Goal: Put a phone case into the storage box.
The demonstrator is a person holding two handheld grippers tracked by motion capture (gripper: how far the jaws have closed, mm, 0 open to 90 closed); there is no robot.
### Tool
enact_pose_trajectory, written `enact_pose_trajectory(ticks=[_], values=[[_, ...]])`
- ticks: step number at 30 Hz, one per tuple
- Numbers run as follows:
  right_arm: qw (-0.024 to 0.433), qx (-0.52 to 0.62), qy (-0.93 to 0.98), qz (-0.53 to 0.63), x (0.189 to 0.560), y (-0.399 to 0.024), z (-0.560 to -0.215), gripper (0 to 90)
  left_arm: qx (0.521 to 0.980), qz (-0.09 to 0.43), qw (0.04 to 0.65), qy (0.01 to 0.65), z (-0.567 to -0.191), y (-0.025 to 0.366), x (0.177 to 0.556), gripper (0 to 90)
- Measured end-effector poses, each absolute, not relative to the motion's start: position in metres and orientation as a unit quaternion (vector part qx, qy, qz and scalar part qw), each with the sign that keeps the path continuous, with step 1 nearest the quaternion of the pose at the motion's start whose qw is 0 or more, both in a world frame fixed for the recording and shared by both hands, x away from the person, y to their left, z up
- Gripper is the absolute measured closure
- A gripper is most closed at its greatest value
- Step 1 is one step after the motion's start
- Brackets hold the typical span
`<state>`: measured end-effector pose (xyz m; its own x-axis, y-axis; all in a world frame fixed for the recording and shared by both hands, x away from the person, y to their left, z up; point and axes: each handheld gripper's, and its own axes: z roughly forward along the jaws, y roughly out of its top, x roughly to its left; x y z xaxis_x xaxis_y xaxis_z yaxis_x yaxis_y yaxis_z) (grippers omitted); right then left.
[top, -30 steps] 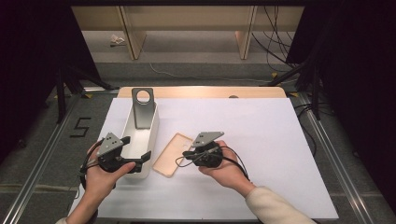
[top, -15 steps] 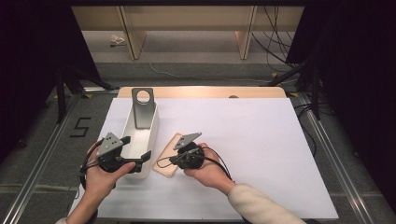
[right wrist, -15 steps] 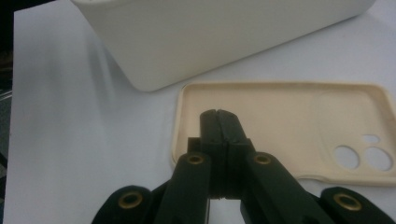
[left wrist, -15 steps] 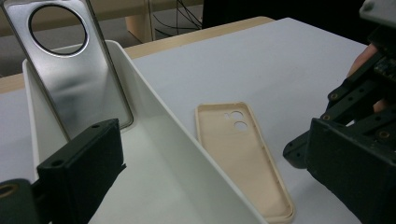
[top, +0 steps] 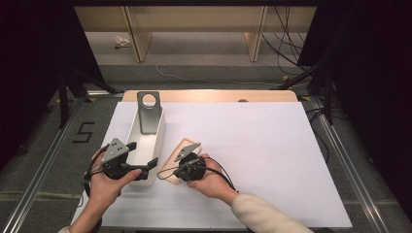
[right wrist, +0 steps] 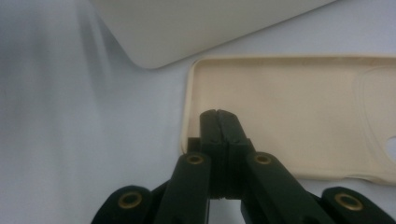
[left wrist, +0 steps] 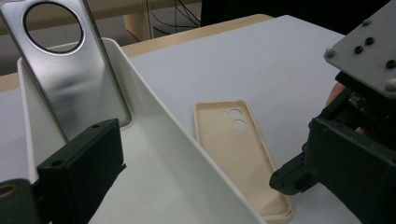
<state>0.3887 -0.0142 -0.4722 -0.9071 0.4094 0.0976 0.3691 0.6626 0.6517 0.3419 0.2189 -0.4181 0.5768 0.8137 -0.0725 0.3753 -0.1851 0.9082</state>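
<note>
The phone case lies flat and open side up on the white sheet, just beside the right wall of the white tray, which serves as the landmark here. Its long axis runs nearly parallel to that tray's long side, with the camera cut-outs at the end farther from the person and the plain end nearer. The right gripper has its jaws pressed together with nothing between them, and their joined tip sits over the plain near end of the case, at the corner closest to the tray; whether the tip touches the case floor cannot be told. From this gripper the case stretches away forward, so any slide or lift would likely work along that long axis. The left gripper holds the near end of the tray, one jaw inside and one outside the wall, seemingly steadying it. A metal stand with a round hole rises at the tray's far end. The right hand is clearly the nearer one to the case.
</note>
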Motion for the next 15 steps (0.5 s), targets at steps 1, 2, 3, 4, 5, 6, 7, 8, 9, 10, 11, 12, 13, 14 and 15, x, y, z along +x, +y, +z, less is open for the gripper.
enact_pose_trajectory(ticks=[1,2,3,4,5,6,7,8,9,10,11,12,13,14,15], values=[[0.026,0.215,0.912,0.349,0.3887,-0.0136,-0.4736,90.0,0.737,0.221,0.495,0.403,-0.4181,0.2190,0.3419,4.0],[0.026,0.214,0.913,0.347,0.3890,-0.0135,-0.4749,90.0,0.737,0.221,0.495,0.403,-0.4183,0.2190,0.3420,4.0],[0.026,0.215,0.913,0.346,0.3892,-0.0131,-0.4764,89.3,0.738,0.220,0.494,0.403,-0.4187,0.2191,0.3423,4.0],[0.025,0.215,0.914,0.343,0.3894,-0.0129,-0.4776,89.1,0.739,0.218,0.494,0.403,-0.4191,0.2190,0.3423,4.0],[0.024,0.216,0.914,0.342,0.3895,-0.0127,-0.4789,88.9,0.739,0.217,0.494,0.403,-0.4193,0.2188,0.3423,4.0],[0.021,0.217,0.915,0.338,0.3898,-0.0127,-0.4797,88.8,0.740,0.217,0.493,0.403,-0.4195,0.2186,0.3424,4.0],[0.021,0.219,0.915,0.338,0.3900,-0.0125,-0.4806,89.0,0.740,0.217,0.493,0.403,-0.4195,0.2185,0.3425,4.0],[0.022,0.218,0.915,0.338,0.3903,-0.0122,-0.4809,89.4,0.740,0.216,0.493,0.403,-0.4195,0.2184,0.3425,4.0],[0.022,0.217,0.916,0.336,0.3906,-0.0119,-0.4806,89.8,0.740,0.216,0.493,0.403,-0.4195,0.2182,0.3424,4.0],[0.023,0.216,0.918,0.333,0.3907,-0.0116,-0.4801,90.0,0.740,0.217,0.493,0.403,-0.4195,0.2182,0.3423,4.0],[0.023,0.215,0.918,0.331,0.3910,-0.0115,-0.4798,90.0,0.740,0.216,0.493,0.403,-0.4195,0.2182,0.3423,4.0],[0.023,0.216,0.919,0.329,0.3912,-0.0116,-0.4796,90.0,0.740,0.216,0.493,0.403,-0.4195,0.2183,0.3423,4.0],[0.021,0.216,0.920,0.326,0.3914,-0.0117,-0.4791,90.0,0.740,0.217,0.493,0.403,-0.4196,0.2184,0.3423,4.0],[0.021,0.215,0.922,0.323,0.3915,-0.0113,-0.4786,90.0,0.740,0.217,0.493,0.403,-0.4196,0.2184,0.3423,4.0],[0.022,0.213,0.923,0.320,0.3915,-0.0112,-0.4781,90.0,0.740,0.217,0.493,0.403,-0.4197,0.2184,0.3423,4.0]])
